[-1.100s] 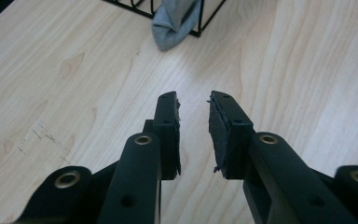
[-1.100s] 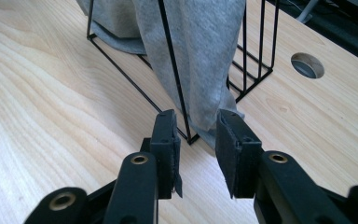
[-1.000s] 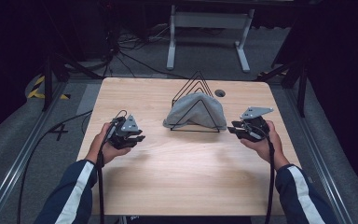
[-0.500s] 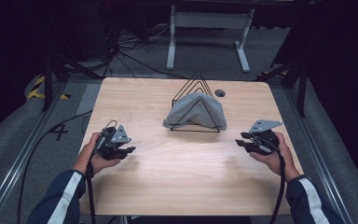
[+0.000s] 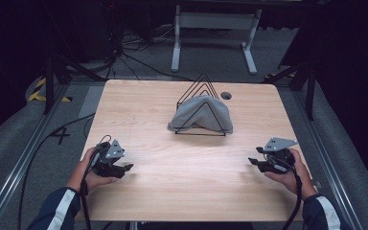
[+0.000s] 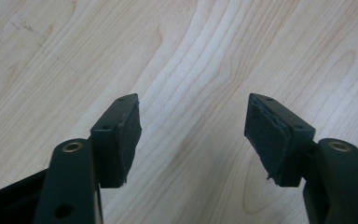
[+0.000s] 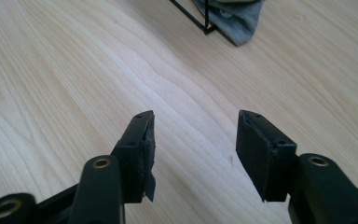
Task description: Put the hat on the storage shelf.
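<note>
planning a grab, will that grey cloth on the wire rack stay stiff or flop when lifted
Likely floppy: the grey cloth sags over the wire rack, its hem pooling on the table. Probably light. It may snag and drag the thin rack along.

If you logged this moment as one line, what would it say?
left hand-held gripper: open, empty | right hand-held gripper: open, empty | grey cloth: draped over wire rack, untouched

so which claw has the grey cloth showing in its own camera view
The right claw: its view catches a corner of the grey cloth and the wire rack at the top. The left claw looks at table wood.
</note>
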`<state>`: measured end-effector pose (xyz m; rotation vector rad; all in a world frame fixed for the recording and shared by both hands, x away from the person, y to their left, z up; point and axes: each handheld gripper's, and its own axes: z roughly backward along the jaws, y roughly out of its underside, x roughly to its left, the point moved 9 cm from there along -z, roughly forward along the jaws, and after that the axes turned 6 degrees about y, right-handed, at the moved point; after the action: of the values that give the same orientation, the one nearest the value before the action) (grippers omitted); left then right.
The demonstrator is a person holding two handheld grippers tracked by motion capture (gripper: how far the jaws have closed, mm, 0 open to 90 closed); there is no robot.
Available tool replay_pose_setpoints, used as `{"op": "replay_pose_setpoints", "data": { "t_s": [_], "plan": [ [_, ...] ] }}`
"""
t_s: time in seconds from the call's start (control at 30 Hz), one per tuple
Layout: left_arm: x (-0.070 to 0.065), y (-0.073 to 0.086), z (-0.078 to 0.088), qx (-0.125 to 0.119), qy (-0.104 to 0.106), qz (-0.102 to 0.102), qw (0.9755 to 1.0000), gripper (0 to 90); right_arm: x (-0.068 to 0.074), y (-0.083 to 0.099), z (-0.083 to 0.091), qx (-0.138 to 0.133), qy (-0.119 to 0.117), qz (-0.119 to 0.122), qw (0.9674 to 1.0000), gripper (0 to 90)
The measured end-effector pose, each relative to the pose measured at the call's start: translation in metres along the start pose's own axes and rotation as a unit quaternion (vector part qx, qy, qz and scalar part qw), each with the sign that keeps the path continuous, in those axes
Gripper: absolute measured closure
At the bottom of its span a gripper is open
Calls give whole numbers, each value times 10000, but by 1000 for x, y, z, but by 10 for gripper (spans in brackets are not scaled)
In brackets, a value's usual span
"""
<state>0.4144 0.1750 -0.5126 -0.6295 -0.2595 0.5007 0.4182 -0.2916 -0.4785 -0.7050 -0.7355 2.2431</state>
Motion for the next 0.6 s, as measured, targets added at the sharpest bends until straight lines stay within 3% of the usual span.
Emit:
{"op": "replay_pose_setpoints", "data": {
  "t_s": [0.37,0.6],
  "plan": [
    [-14,24,-3,-74,201,96,9997,290,-3,41,6,-67,-15,-489,9988,371],
    [-20,38,-4,-494,338,524,9968,257,-1,65,10,-162,-98,-920,9956,322]
  ]
}}
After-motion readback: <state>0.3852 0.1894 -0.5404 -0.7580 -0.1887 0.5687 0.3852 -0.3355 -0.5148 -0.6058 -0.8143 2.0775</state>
